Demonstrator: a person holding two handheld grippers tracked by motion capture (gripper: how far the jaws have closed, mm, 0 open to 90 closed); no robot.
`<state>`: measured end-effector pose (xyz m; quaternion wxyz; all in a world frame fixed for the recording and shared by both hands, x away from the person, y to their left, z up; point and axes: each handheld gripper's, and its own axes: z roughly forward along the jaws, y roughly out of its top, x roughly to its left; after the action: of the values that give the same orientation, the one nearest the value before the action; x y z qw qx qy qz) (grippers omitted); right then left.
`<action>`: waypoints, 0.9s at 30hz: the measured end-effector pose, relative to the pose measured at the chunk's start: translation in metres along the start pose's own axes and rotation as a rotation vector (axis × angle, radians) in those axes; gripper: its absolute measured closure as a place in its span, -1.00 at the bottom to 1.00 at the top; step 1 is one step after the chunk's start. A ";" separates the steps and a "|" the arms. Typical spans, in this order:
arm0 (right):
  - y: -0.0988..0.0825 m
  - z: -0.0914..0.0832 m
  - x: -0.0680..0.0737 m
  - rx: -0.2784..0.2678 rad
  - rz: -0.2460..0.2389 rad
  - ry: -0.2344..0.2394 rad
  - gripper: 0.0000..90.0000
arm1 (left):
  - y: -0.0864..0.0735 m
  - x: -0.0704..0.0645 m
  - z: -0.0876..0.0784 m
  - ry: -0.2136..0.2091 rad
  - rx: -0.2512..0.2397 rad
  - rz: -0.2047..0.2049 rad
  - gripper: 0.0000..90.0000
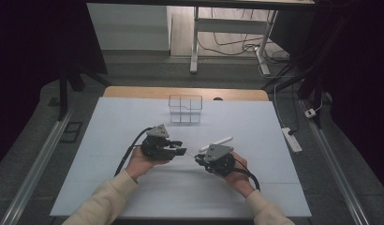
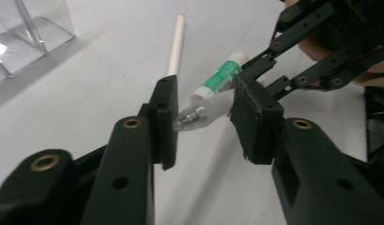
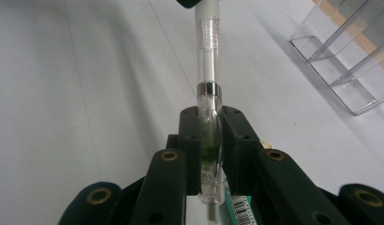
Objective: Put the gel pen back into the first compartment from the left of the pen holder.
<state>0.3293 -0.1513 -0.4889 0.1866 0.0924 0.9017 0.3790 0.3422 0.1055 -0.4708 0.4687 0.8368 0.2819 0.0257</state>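
Clear plastic, the pen (image 3: 208,93) runs up the middle of the right gripper view, clamped in the right gripper (image 3: 210,140). At mid-frame in the left gripper view, the left gripper (image 2: 204,117) brackets its tip, jaws not yet pressing. Judged: capping or uncapping remains; the white cap (image 1: 216,143) lies apart.

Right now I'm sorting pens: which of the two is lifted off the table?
The clear pen with the green label, clamped in the right claw; the white one lies flat on the table.
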 end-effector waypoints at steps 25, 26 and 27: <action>-0.005 -0.004 -0.008 -0.037 0.077 -0.049 0.29 | 0.007 -0.004 -0.013 -0.081 -0.045 0.005 0.77; -0.005 -0.005 -0.009 -0.046 0.091 -0.053 0.25 | 0.007 -0.003 -0.015 -0.078 -0.047 0.006 0.77; -0.005 -0.007 -0.009 -0.058 0.106 -0.053 0.22 | 0.007 -0.002 -0.016 -0.078 -0.051 0.004 0.77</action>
<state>0.3348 -0.1623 -0.4860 0.1926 0.1444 0.8790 0.4117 0.3381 0.1142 -0.4556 0.5004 0.8256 0.2609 0.0012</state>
